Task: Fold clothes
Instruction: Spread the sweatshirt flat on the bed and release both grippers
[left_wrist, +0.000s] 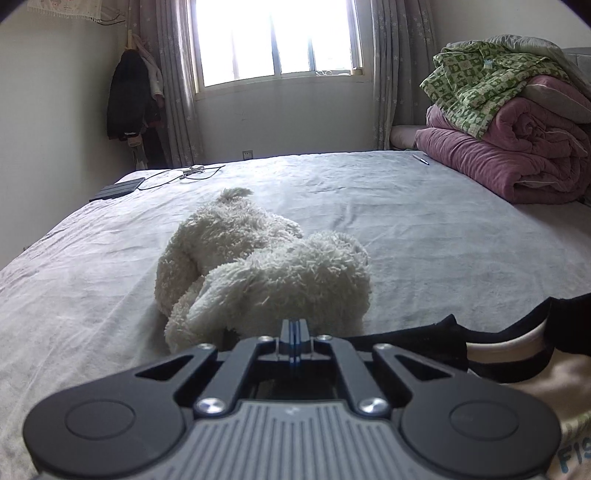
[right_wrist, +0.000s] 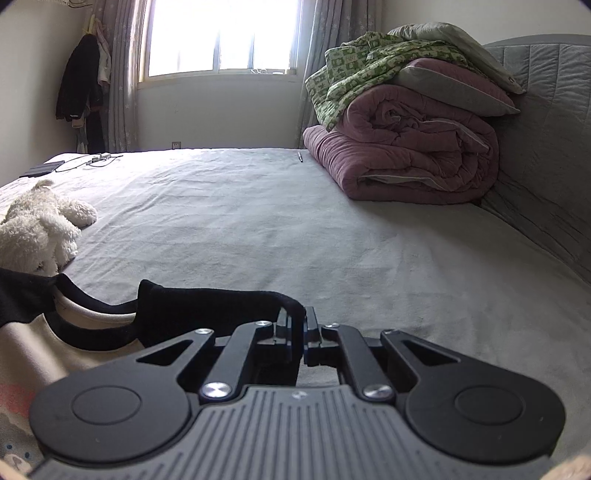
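Observation:
A cream shirt with black collar and shoulders (right_wrist: 177, 310) hangs low over the bed between my two grippers. My right gripper (right_wrist: 295, 314) is shut on its black shoulder edge, and the cloth bunches over the fingertips. In the left wrist view the shirt (left_wrist: 424, 339) runs in from the right and under my left gripper (left_wrist: 294, 326). That gripper's jaws are pressed together and seem to pinch the other shoulder; the pinch itself is hidden below the fingers. Cream fabric with a print (left_wrist: 569, 443) sags at the lower right.
A white plush toy (left_wrist: 258, 269) lies on the grey bedsheet (left_wrist: 424, 229) just beyond my left gripper. Folded purple and green quilts (right_wrist: 406, 147) are stacked by the headboard (right_wrist: 546, 147). A pen (right_wrist: 300, 157), a dark tablet (left_wrist: 118, 188) and a cable lie at the far edge.

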